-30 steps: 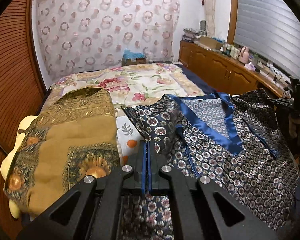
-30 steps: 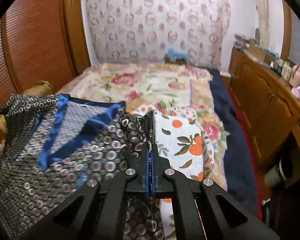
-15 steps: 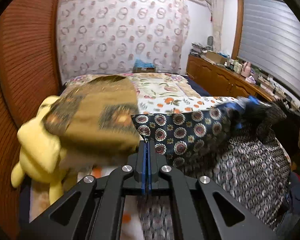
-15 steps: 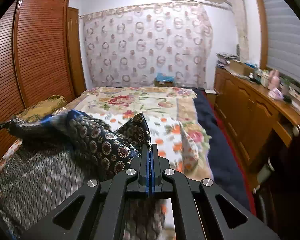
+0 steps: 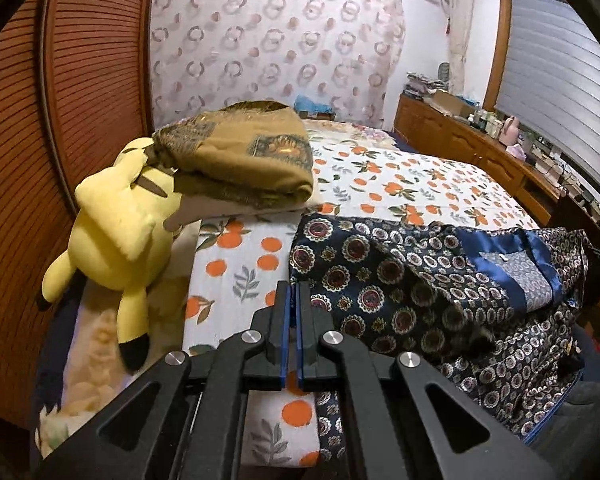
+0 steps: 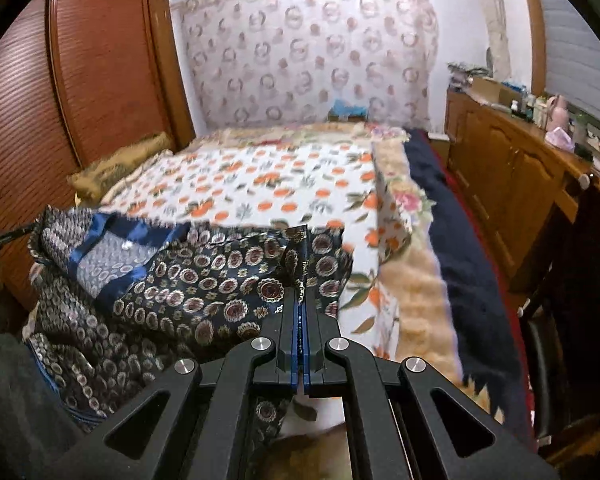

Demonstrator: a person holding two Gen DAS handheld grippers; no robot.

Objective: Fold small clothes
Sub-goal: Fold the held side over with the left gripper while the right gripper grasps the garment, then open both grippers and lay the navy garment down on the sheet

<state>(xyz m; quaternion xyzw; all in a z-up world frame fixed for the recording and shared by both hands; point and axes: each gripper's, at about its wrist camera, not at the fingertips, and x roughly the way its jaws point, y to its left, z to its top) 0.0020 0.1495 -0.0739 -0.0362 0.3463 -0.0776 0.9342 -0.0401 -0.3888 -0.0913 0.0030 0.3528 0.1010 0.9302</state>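
On bed (image 5: 412, 184): my right hand-held gripper (image 6: 300, 300) pinches navy patterned garment (image 6: 220, 284) corner for folding; left hand-held gripper (image 5: 292, 304) narrow, holding nothing visible.

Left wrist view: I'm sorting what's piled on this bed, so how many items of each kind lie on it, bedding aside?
Navy patterned garment: 1
Folded brown-gold textile: 1
Yellow plush toy: 1
Total: 3
The right gripper pinches the navy garment's edge; the left gripper shows a slight gap, with nothing visibly between its fingers.
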